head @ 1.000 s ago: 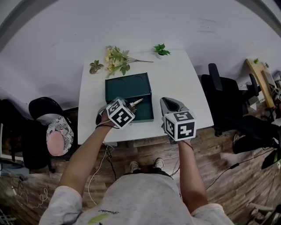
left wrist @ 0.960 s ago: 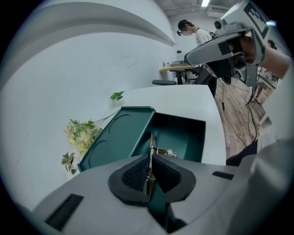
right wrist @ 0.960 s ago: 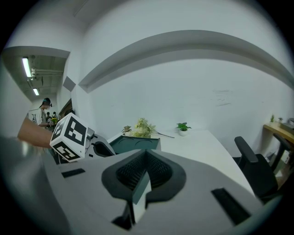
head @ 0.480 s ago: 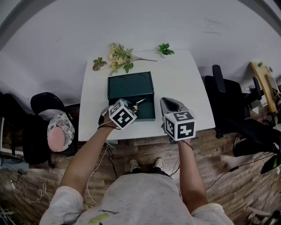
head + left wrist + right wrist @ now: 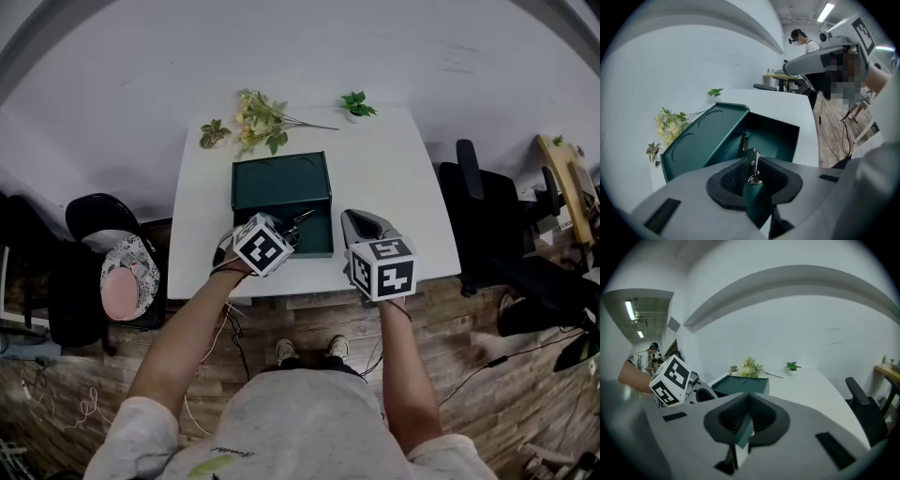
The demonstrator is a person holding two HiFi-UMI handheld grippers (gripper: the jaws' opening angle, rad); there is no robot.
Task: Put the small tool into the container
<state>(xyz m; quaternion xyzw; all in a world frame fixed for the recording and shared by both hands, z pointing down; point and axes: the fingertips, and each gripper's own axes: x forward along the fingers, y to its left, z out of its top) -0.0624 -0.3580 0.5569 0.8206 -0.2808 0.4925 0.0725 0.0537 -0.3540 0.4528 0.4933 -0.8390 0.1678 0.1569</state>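
Small tool (image 5: 744, 140): one, between just-opened left gripper (image 5: 752, 159) jaws above one container (image 5: 708, 136); right gripper (image 5: 748, 397) clenched, empty.

Low at centre, just short of the green container (image 5: 740, 385): right gripper (image 5: 749, 397), jaws together, nothing between. Under the container, white table (image 5: 811, 390). At the container's left edge, left gripper (image 5: 704, 391) with its checkered cube. Behind the container, pale flowers (image 5: 751, 366); behind and rightward, small potted plant (image 5: 791, 366). Far right, black chair (image 5: 865, 413).

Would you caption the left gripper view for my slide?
Left gripper, jaws just opening, small tool between them, over the green box.
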